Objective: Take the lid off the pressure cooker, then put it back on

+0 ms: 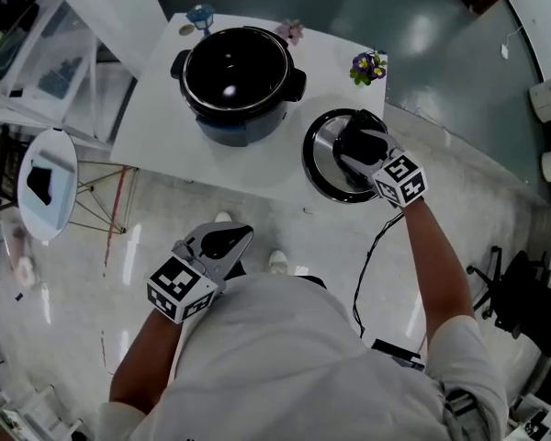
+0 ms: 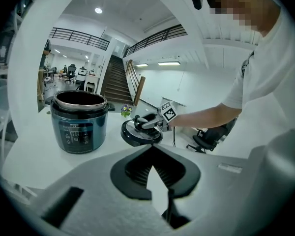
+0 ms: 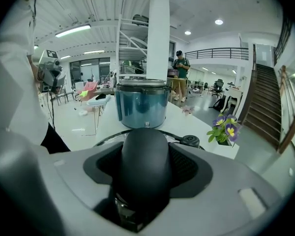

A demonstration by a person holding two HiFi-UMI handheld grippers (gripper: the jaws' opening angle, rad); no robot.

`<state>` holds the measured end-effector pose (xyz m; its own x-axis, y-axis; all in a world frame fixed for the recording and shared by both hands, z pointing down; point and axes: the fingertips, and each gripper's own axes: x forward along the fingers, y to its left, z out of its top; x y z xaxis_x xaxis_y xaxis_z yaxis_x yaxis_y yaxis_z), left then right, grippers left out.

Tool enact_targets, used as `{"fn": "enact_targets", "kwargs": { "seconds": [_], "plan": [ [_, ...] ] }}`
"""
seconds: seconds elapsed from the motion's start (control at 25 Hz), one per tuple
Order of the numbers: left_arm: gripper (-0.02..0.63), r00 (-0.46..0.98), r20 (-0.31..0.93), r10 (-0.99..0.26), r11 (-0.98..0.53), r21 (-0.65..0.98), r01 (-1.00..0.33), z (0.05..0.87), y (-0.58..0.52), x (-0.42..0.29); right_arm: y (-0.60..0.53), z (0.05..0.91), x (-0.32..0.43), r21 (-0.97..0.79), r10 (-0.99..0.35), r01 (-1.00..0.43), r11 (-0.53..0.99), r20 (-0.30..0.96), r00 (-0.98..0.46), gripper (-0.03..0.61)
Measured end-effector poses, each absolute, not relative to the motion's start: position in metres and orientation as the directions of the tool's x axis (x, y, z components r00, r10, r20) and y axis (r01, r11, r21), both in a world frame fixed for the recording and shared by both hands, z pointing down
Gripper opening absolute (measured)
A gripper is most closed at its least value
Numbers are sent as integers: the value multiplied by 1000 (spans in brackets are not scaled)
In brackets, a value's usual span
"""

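White counter (image 1: 161, 108) carries the pressure cooker (image 1: 239, 129), a dark blue-green drum with black side grips, standing upright with its mouth uncovered. Its inner pot (image 1: 234, 67) shows only a dark glossy bottom with a few spots of reflected ceiling light. The lid (image 1: 323, 159) is off the cooker and well to its right, over the counter's near edge, top side up. The right gripper (image 1: 360, 141) has its jaws set wide and clamped on the lid's fat black handle (image 3: 145, 166), which fills the space between the pads.

The left gripper (image 2: 151, 151) is held back by the person's body, apart from the counter. Its jaws are pressed together at the tips with nothing between them.

A small pot of purple and yellow flowers (image 1: 368, 65) stands at the counter's far right corner, and a pink flower (image 1: 291, 31) sits behind the cooker.

From the right gripper view, the handle and gripper body cover most of the lid. Only an arc of its rim and the black steam valve (image 3: 190, 141) show. I cannot tell whether the lid's rim touches the counter. The print on the cooker's front panel (image 2: 74, 135) is too small to read. A black cable (image 1: 372, 255) drops from near the lid towards the floor, and its lower end passes out of sight behind the person's shoulder.
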<state>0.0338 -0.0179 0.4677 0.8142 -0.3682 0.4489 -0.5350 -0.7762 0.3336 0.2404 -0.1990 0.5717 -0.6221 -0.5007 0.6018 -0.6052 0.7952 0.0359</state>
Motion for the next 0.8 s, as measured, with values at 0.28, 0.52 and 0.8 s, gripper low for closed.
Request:
{"fn": "enact_targets", "kwargs": {
  "seconds": [0.28,0.52,0.8],
  "plan": [
    [6,847,411,-337,-810,332,-483,457,-37,29,-192,515,255,23,-522,-632,775,588,-619,290],
    [6,864,381,-329,-819,340,-462,447,-56,16,-195,460,252,24,-523,-631,776,583,-621,290],
    [6,872,356,-336,-821,343,-456,442,-71,-8,-208,406,226,27,-526,-621,783,561,-639,290]
  ]
}}
